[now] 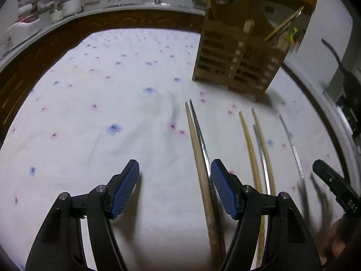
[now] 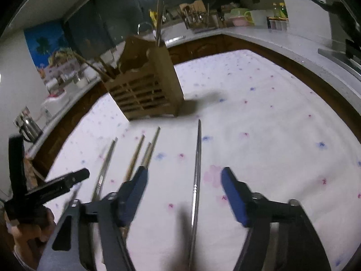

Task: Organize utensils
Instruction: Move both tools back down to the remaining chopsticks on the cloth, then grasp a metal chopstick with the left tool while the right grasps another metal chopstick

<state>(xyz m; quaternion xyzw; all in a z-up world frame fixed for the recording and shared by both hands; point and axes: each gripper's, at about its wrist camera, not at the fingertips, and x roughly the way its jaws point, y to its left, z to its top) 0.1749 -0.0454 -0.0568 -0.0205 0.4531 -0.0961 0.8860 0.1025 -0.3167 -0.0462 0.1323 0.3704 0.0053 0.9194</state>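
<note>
Left gripper (image 1: 174, 187): blue ribbed pads spread, nothing between them; its right pad sits just beside a pale wooden chopstick (image 1: 198, 155) paired with a thin steel chopstick (image 1: 201, 135) on the white cloth with blue and pink flowers (image 1: 90, 103)

Right gripper (image 2: 183, 194): pads apart, straddling a single long steel chopstick (image 2: 197, 169) flat on the cloth, neither pad touching it

Further wooden and metal sticks (image 1: 259, 149) lie side by side between the two grippers

Slatted wooden utensil holder (image 2: 146, 90) stands upright beyond, some sticks already in it

Matt wooden holder (image 1: 237, 54), glossy metal chopstick (image 2: 196, 169) (tablecloth (image 1: 101, 113): soft cotton-like).
</note>
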